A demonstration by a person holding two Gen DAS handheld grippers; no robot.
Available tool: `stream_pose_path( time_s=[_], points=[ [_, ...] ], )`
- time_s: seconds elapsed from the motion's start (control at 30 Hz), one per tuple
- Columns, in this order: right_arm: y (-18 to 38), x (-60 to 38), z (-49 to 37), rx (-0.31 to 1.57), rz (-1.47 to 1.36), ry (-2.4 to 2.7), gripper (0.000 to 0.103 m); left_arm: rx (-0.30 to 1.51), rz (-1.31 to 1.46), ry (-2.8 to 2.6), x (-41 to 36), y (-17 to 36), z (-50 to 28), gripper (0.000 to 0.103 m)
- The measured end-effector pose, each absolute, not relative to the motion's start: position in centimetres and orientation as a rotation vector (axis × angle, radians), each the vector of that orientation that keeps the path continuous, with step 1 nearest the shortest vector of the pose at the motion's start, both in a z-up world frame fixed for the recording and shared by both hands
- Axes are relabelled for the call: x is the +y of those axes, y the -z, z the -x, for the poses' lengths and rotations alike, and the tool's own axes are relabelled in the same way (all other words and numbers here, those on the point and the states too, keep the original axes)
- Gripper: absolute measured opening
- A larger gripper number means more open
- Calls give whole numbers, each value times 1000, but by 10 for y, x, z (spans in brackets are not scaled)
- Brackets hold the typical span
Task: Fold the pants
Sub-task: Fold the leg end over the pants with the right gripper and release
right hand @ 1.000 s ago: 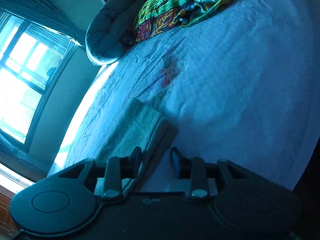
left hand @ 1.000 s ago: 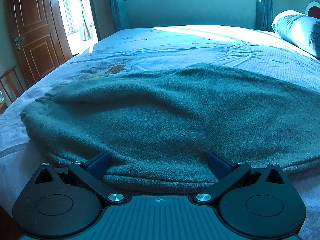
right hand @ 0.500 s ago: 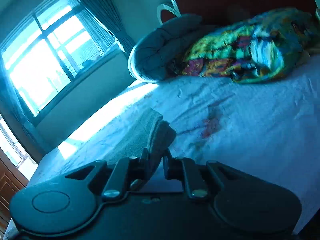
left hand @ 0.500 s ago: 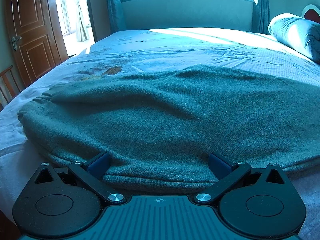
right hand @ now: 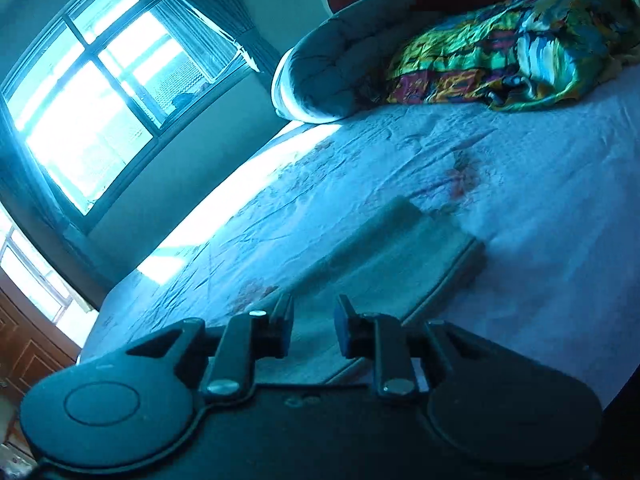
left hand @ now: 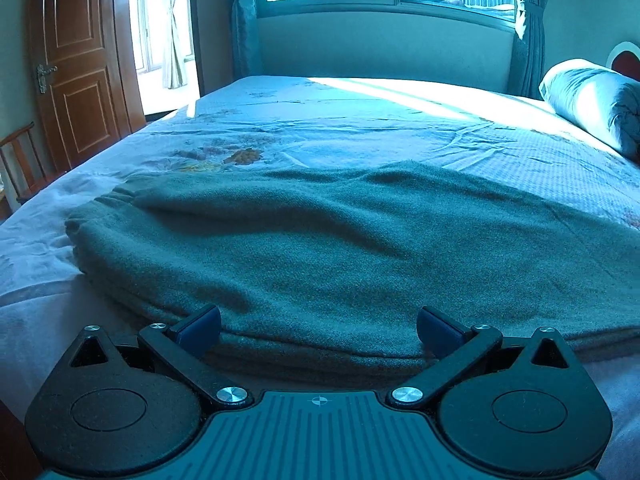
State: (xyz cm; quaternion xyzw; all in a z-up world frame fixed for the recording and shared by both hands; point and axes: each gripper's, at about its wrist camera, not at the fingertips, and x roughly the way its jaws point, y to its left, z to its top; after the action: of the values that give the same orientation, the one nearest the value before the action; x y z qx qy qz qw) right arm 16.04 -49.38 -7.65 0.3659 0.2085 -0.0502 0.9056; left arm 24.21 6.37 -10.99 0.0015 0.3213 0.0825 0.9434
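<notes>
The green pants (left hand: 328,256) lie flat on the bed (left hand: 360,128). They look thick and fuzzy, with soft bumps and a rounded folded edge near the left tongs (left hand: 319,326). Those tongs are spread wide, with nothing in them. The right tongs (right hand: 313,330) hang over the pants' leg end (right hand: 400,248), a little apart and holding nothing. The bedsheet is thin and wrinkly.
</notes>
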Motion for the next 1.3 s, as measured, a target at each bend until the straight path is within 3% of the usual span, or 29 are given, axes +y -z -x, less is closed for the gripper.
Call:
stream_pose_path(
  time_s=[0.27,0.67,0.7,0.73,0.9,1.07,1.1,1.17,1.3],
  points=[
    [125,-367,-206,679,-978,-211,16,680,96,-296,109,109,-222,103],
    [147,-339,-228,770,-1107,-194,17,729,171,-316,139,125,-213,103],
    [149,-338,-225,765,-1114,-194,13,733,168,-314,138,126,-214,103],
    [148,-338,-224,759,-1102,-184,0,737,163,-311,137,126,-214,103],
    [118,-330,-205,673,-987,-247,0,732,156,-307,137,125,-212,103],
    [149,-329,-222,814,-936,-180,0,744,162,-313,138,129,-215,103],
    [152,-335,-220,818,-1001,-200,0,743,157,-309,137,128,-215,103],
    [140,-340,-211,805,-996,-216,16,733,145,-308,136,125,-214,103],
    [95,-327,-201,723,-788,-308,18,689,157,-353,153,115,-216,103]
  ],
)
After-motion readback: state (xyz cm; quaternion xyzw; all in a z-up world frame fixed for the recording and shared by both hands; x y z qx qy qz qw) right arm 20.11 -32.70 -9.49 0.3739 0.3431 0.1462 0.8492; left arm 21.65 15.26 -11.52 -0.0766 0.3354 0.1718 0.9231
